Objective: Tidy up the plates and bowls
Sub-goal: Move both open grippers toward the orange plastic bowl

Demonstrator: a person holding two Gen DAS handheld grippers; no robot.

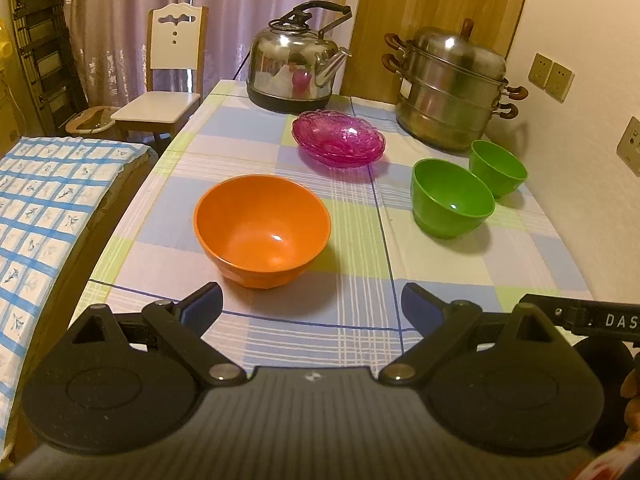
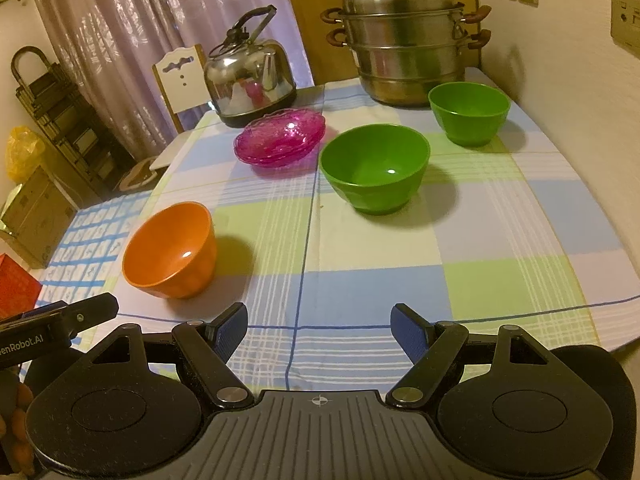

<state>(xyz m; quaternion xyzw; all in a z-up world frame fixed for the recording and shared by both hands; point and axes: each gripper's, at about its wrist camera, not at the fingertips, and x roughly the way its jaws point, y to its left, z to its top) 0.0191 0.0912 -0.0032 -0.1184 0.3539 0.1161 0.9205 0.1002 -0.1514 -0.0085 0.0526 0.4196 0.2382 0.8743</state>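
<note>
Kettle [image 1: 294,60], steamer pot [image 1: 452,88] behind bowls [image 1: 452,196]

Both views are lit by warm, yellowish indoor light from overhead. Short, soft shadows are cast to the right of the orange bowl [image 2: 170,254] and the near green bowl [image 2: 376,168]. Small bright glints are seen inside each bowl and on the pink plates [image 2: 280,140]; broader reflections are carried by the kettle [image 1: 294,66] and the steamer pot [image 1: 452,88]. Strong fisheye bending is present at the edges, where the tablecloth [image 1: 352,240] lines curve and the corners darken. The picture is slightly grainy, and focus is soft throughout.
</note>
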